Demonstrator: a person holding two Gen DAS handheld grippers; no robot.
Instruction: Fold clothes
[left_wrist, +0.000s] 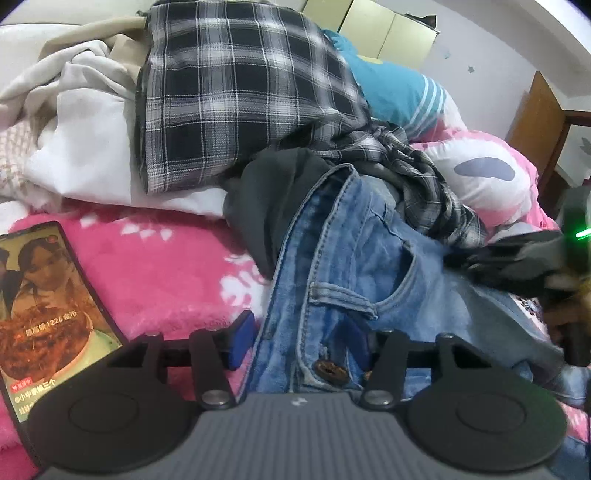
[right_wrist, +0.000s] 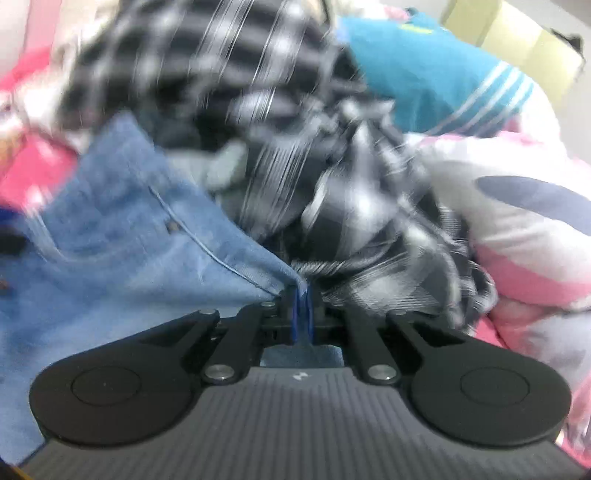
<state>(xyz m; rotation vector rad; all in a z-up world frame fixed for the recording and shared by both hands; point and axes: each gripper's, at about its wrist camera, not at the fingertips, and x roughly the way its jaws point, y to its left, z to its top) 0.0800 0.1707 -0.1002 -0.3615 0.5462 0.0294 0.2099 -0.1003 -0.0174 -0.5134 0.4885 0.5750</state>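
Light blue jeans (left_wrist: 369, 280) lie crumpled on a bed, waistband and button toward me. My left gripper (left_wrist: 301, 345) is open, and its blue pads (left_wrist: 242, 343) straddle the waistband near the button. In the right wrist view, which is motion-blurred, my right gripper (right_wrist: 303, 310) is shut on a seamed edge of the jeans (right_wrist: 129, 240). A black-and-white plaid shirt (left_wrist: 240, 92) is draped over the pile behind, with its crumpled part (right_wrist: 369, 221) beside the jeans. A dark grey garment (left_wrist: 266, 199) lies partly under the jeans.
A lit phone (left_wrist: 44, 302) rests on the pink blanket (left_wrist: 159, 266) at the left. White clothes (left_wrist: 85, 122) and a teal striped garment (left_wrist: 395, 85) are heaped behind. A pink-and-white quilt (left_wrist: 491, 173) bulges at the right, beside wooden furniture (left_wrist: 535, 122).
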